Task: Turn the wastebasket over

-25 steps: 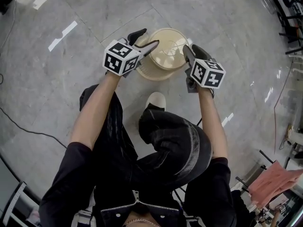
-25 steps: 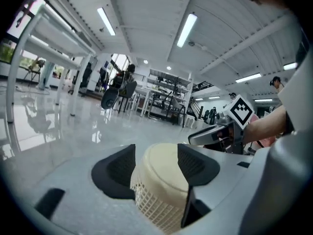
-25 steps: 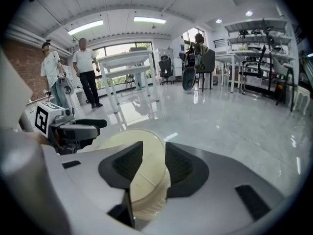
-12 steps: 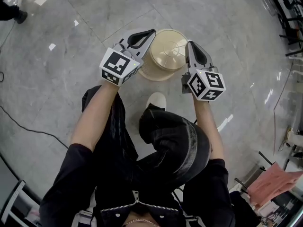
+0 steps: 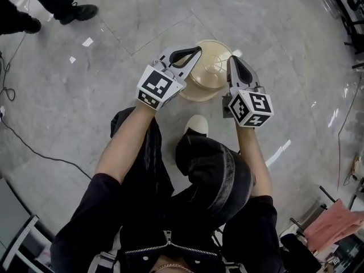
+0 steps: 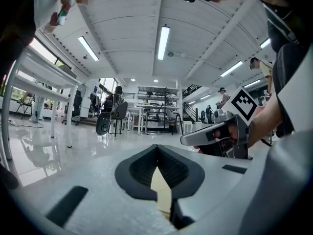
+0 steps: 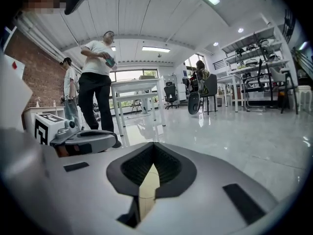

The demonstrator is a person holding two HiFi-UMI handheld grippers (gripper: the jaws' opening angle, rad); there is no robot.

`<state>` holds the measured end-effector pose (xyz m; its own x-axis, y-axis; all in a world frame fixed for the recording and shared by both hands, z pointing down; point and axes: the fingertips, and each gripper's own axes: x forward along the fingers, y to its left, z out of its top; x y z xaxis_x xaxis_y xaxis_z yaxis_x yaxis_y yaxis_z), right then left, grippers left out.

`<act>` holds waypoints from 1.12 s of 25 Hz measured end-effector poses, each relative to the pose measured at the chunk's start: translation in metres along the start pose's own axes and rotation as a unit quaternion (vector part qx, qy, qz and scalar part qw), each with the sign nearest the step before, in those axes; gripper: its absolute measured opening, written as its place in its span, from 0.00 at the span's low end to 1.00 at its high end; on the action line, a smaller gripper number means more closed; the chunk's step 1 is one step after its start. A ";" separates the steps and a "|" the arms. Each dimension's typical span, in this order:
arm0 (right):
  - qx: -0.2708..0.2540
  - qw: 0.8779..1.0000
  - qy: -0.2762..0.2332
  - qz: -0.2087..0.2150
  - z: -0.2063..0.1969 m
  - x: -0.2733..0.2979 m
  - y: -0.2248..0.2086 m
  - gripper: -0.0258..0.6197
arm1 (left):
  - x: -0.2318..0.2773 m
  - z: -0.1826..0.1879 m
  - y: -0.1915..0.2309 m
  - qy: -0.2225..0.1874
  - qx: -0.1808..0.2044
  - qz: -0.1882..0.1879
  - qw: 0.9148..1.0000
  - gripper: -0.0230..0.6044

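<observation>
Left claw point(image 5: 198, 49) and right claw point(image 5: 231, 58) each pinch cream wastebasket point(image 5: 211, 70) edge, basket between them; grip looks done, flip itself not yet done

Left of your white shoe point(image 5: 197, 124), a black cable point(image 5: 42, 155) crossed the floor; black shoes point(image 5: 79, 11) stood far beyond, pink cloth point(image 5: 333, 223) far right.

An open-plan lab or workshop. White tables point(image 7: 137, 88) and office chairs point(image 7: 209, 88) stand at twelve o'clock, shelves point(image 7: 259, 65) at two, on polished floor point(image 5: 79, 107). Strip lights point(image 6: 164, 42) overhead.
</observation>
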<state>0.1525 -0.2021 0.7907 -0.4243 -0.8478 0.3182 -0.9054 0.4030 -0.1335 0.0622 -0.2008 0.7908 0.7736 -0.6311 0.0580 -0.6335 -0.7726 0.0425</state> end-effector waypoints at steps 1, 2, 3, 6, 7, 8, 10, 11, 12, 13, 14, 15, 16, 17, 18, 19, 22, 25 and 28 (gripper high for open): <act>-0.001 1.000 0.002 -0.003 -0.001 -0.001 -0.001 0.06 | 0.001 -0.001 0.000 0.001 -0.002 -0.001 1.000 0.04; 0.000 1.000 0.004 -0.004 -0.002 -0.002 -0.002 0.06 | 0.002 0.000 -0.001 0.001 -0.003 -0.002 1.000 0.04; 0.000 1.000 0.004 -0.005 -0.002 -0.002 -0.002 0.06 | 0.003 0.002 -0.001 -0.001 -0.004 -0.003 1.000 0.04; -0.003 1.000 0.004 -0.006 0.001 -0.004 -0.006 0.06 | 0.007 0.015 -0.002 -0.011 0.004 -0.009 1.000 0.04; -0.004 1.000 0.004 -0.008 0.002 -0.006 -0.008 0.06 | 0.009 0.019 -0.003 -0.014 0.008 -0.011 1.000 0.04; -0.005 1.000 0.003 -0.010 0.002 -0.008 -0.009 0.06 | 0.011 0.023 -0.004 -0.015 0.014 -0.014 1.000 0.04; -0.007 1.000 0.002 -0.014 0.001 -0.011 -0.011 0.06 | 0.014 0.027 -0.008 -0.010 0.032 -0.024 0.999 0.04; -0.008 1.000 0.002 -0.016 0.000 -0.013 -0.012 0.06 | 0.015 0.029 -0.010 -0.007 0.042 -0.029 0.999 0.04; -0.009 1.000 0.002 -0.019 -0.001 -0.014 -0.012 0.06 | 0.015 0.030 -0.011 -0.004 0.049 -0.034 0.998 0.04; -0.009 1.000 0.002 -0.020 -0.002 -0.015 -0.013 0.06 | 0.015 0.031 -0.012 -0.003 0.053 -0.038 0.998 0.04; -0.008 1.000 0.003 -0.022 -0.003 -0.015 -0.013 0.06 | 0.014 0.032 -0.012 -0.003 0.055 -0.040 0.998 0.04; -0.007 1.000 0.003 -0.024 -0.003 -0.016 -0.014 0.06 | 0.013 0.032 -0.011 -0.003 0.055 -0.040 0.998 0.04; -0.008 1.000 0.003 -0.024 -0.004 -0.017 -0.014 0.06 | 0.012 0.033 -0.010 -0.003 0.053 -0.039 0.998 0.04; -0.011 1.000 0.003 -0.025 -0.003 -0.018 -0.013 0.06 | 0.011 0.033 -0.009 -0.003 0.049 -0.038 0.998 0.04; -0.014 1.000 0.003 -0.025 -0.001 -0.020 -0.012 0.06 | 0.009 0.035 -0.009 -0.003 0.045 -0.036 0.998 0.04; -0.017 1.000 0.003 -0.025 0.002 -0.022 -0.012 0.06 | 0.009 0.037 -0.009 -0.003 0.040 -0.034 0.999 0.04; -0.020 1.000 0.002 -0.021 0.014 -0.025 -0.012 0.06 | 0.007 0.044 -0.009 -0.001 0.029 -0.029 0.999 0.04; -0.016 1.000 0.006 -0.012 0.032 -0.030 -0.009 0.06 | 0.003 0.056 -0.010 0.008 0.021 -0.025 0.999 0.04; -0.001 1.000 0.003 -0.002 0.063 -0.040 -0.008 0.06 | -0.002 0.083 -0.012 0.019 0.009 -0.016 1.000 0.04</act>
<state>0.1755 -0.1928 0.7197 -0.4202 -0.8477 0.3237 -0.9072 0.4002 -0.1294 0.0699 -0.1957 0.7071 0.7920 -0.6032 0.0942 -0.6077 -0.7937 0.0262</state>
